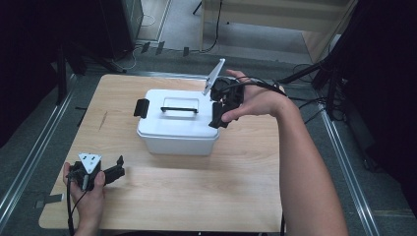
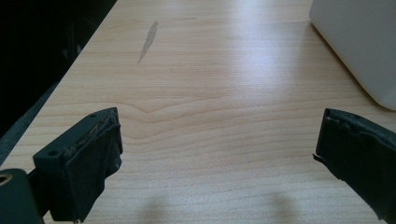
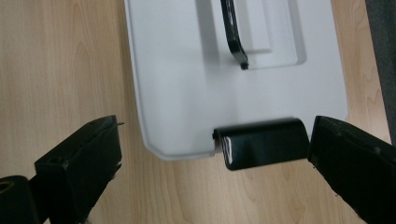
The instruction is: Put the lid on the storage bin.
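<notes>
We see the white box [image 1: 178, 120] at the table's [image 1: 236, 191] centre. Our right gripper [image 3: 215, 154] hangs at its 3 o'clock end, jaws spread around the black latch [image 3: 264, 148]. Our left gripper [image 1: 112, 169], also spread, rests at 7 o'clock.

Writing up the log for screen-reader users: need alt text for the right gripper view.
The open right tongs hover above the end of a white lidded box, their two black jaws spread wide either side of the box's black latch. The latch sits next to one jaw. The lid's black carry handle lies beyond, on a light wooden table.
</notes>
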The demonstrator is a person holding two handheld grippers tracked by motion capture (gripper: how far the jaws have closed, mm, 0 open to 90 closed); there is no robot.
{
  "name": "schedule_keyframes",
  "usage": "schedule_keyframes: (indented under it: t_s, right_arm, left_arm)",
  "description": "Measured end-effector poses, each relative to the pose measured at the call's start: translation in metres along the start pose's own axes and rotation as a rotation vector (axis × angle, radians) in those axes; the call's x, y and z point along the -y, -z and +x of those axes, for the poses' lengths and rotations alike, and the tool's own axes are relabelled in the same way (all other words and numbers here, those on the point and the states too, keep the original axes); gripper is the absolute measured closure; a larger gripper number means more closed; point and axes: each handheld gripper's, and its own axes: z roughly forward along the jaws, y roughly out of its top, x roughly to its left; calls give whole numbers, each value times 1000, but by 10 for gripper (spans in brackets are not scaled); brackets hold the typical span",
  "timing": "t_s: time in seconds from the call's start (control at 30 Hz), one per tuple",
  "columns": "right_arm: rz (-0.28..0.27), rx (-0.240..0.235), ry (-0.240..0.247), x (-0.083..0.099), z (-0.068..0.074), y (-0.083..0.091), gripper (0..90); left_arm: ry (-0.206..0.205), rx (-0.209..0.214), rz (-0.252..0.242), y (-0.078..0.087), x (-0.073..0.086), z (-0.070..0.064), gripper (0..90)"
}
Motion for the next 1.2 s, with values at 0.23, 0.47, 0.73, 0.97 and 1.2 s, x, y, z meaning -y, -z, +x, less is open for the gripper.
schedule_keyframes:
  t_s: [0.23,0.47,0.73,0.97,1.2]
  right_arm:
    - [-7,10,-32,23,3,7,25]
    - [-23,17,-56,46,5,10,24]
    - [-38,35,-79,71,12,8,18]
    - [-42,47,-93,89,18,2,19]
    - [-50,57,-109,105,24,-4,19]
  left_arm:
    - [-2,9,-5,0,0,0,11]
    - [-6,12,-4,0,0,0,12]
    - [-6,21,-5,0,0,0,11]
    - [-6,23,-2,0,1,0,12]
    - [-5,24,-2,0,0,0,11]
